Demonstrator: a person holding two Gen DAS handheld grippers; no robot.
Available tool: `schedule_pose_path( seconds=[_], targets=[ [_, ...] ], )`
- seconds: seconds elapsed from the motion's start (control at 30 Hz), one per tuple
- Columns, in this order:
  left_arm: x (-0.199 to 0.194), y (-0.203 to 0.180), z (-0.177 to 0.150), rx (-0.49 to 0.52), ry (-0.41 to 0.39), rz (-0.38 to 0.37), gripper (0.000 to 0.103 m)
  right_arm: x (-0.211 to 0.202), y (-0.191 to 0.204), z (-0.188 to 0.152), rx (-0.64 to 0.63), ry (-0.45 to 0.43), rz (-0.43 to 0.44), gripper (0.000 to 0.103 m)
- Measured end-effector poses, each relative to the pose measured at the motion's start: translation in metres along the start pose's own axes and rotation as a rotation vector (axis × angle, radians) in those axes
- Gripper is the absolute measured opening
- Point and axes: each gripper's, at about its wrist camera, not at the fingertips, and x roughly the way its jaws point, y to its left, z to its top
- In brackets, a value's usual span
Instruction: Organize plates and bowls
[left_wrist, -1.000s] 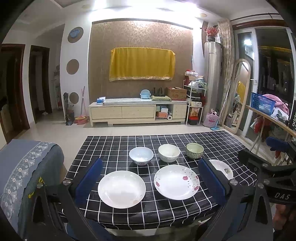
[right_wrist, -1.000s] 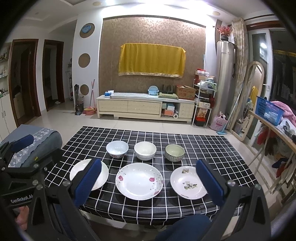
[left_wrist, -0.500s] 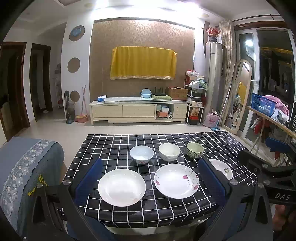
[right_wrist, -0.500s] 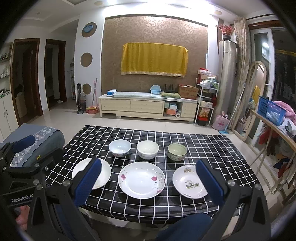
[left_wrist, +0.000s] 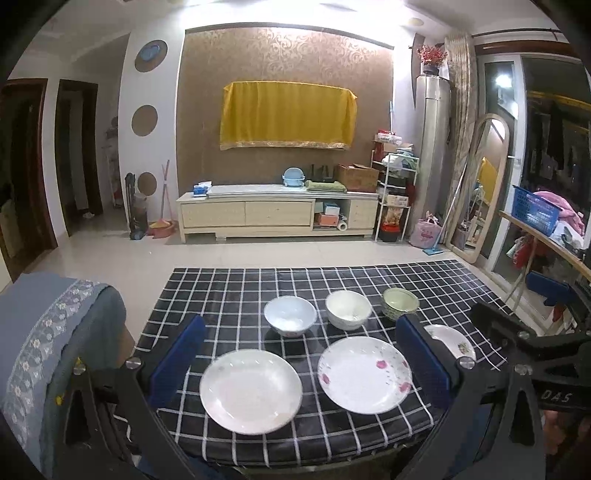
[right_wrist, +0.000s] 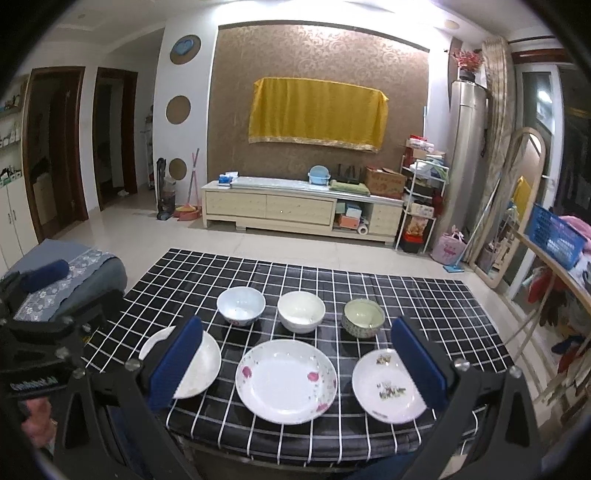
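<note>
On the black checked table (left_wrist: 229, 291) stand three plates in front and three bowls behind. The plain white plate (left_wrist: 251, 390) (right_wrist: 199, 365) is left, the rose-print plate (left_wrist: 365, 373) (right_wrist: 286, 380) is middle, the small flower-print plate (left_wrist: 448, 339) (right_wrist: 388, 386) is right. Behind are a pale blue bowl (left_wrist: 290, 315) (right_wrist: 241, 305), a white bowl (left_wrist: 348, 309) (right_wrist: 301, 312) and a green bowl (left_wrist: 400, 302) (right_wrist: 363, 318). My left gripper (left_wrist: 301, 363) is open and empty above the near edge, as is my right gripper (right_wrist: 297, 363).
A chair with a blue-grey cloth (left_wrist: 55, 332) stands left of the table. A wooden rail with a blue basket (right_wrist: 554, 240) runs along the right. Behind the table is tiled floor and a TV cabinet (left_wrist: 277, 212).
Both cameras have risen or tilted slightly, so the table sits a little lower in view. Plates and bowls have not moved. Both grippers stay open.
</note>
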Motion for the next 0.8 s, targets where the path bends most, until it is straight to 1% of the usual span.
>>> schedule_pose_path(
  seconds=[0.13,0.2,0.3,0.37,0.43,0.5,0.57,0.6,0.67,0.7,0.73,0.77,0.8],
  targets=[
    [0.019,0.021,0.013,-0.015,0.024,0.023,0.102,0.035,0.009,0.015,0.024,0.008,0.055,0.103],
    [0.035,0.036,0.016,-0.026,0.058,0.039,0.102,0.054,0.014,0.020,0.033,0.025,0.080,0.103],
    [0.056,0.058,0.011,-0.054,0.116,0.068,0.102,0.091,0.026,0.024,0.047,0.089,0.138,0.103],
    [0.070,0.075,0.005,-0.090,0.154,0.085,0.102,0.112,0.038,0.024,0.033,0.132,0.172,0.103],
    [0.086,0.091,-0.002,-0.129,0.197,0.083,0.102,0.136,0.053,0.019,0.002,0.200,0.234,0.103],
    [0.104,0.107,-0.014,-0.169,0.246,0.094,0.102,0.155,0.067,0.013,-0.024,0.238,0.247,0.103],
    [0.116,0.119,-0.024,-0.186,0.283,0.117,0.102,0.171,0.078,0.006,-0.051,0.278,0.270,0.103],
    [0.125,0.125,-0.032,-0.198,0.309,0.129,0.100,0.181,0.084,0.001,-0.063,0.307,0.280,0.103],
    [0.141,0.133,-0.045,-0.216,0.360,0.122,0.088,0.197,0.093,-0.007,-0.080,0.353,0.289,0.101],
    [0.152,0.138,-0.055,-0.229,0.400,0.114,0.085,0.206,0.098,-0.012,-0.089,0.383,0.289,0.098],
    [0.158,0.141,-0.061,-0.236,0.425,0.110,0.081,0.215,0.102,-0.017,-0.099,0.411,0.289,0.093],
    [0.164,0.142,-0.066,-0.241,0.446,0.105,0.075,0.223,0.105,-0.021,-0.106,0.432,0.288,0.091],
    [0.172,0.145,-0.075,-0.247,0.475,0.102,0.073,0.232,0.107,-0.027,-0.113,0.456,0.284,0.085]
  ],
)
